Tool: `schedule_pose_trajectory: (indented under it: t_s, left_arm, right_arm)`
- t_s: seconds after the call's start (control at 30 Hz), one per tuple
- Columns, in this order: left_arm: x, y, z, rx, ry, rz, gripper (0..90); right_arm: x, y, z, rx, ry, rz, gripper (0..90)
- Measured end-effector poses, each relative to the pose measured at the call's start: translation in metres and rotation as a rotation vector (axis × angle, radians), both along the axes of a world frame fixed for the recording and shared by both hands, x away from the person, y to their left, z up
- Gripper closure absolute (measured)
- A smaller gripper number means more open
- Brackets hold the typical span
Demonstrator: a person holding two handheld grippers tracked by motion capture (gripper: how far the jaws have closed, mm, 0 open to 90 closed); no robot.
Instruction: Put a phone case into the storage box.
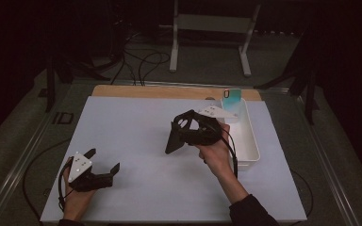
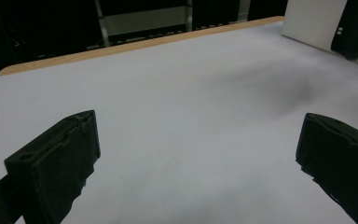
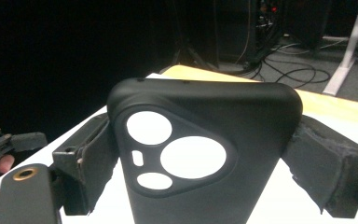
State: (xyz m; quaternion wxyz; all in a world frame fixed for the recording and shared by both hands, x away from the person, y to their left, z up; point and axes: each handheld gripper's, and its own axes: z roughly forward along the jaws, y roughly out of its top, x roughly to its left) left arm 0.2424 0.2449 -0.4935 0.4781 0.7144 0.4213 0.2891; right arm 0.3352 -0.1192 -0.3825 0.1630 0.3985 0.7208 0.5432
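Note:
My right gripper (image 1: 189,127) is lifted over the middle of the white table (image 1: 132,132) and is shut on a black phone case (image 1: 173,141). The case's lower end hangs down toward the table. In the right gripper view the case (image 3: 205,107) stands between both jaws, its camera cut-outs facing the camera. My left gripper (image 1: 104,159) rests low at the front left, open, with nothing between its jaws (image 2: 198,121). The black case (image 2: 354,28) also appears at the top right of the left gripper view.
A long white bin (image 1: 253,141) stands along the table's right side, with a teal phone case (image 1: 232,100) leaning at its far end. A wooden strip (image 1: 169,92) runs along the far edge. Cables and a white stand lie on the floor beyond.

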Motion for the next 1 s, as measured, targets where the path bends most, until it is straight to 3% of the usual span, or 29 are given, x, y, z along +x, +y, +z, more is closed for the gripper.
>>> schedule_pose_trajectory:
  t_s: [1.0]
  left_arm:
    - [-0.001,-0.001,-0.001,0.001,-0.003,0.0,0.0]
  right_arm:
    - [0.045,-0.028,0.02,-0.059,-0.063,-0.131,14.1]
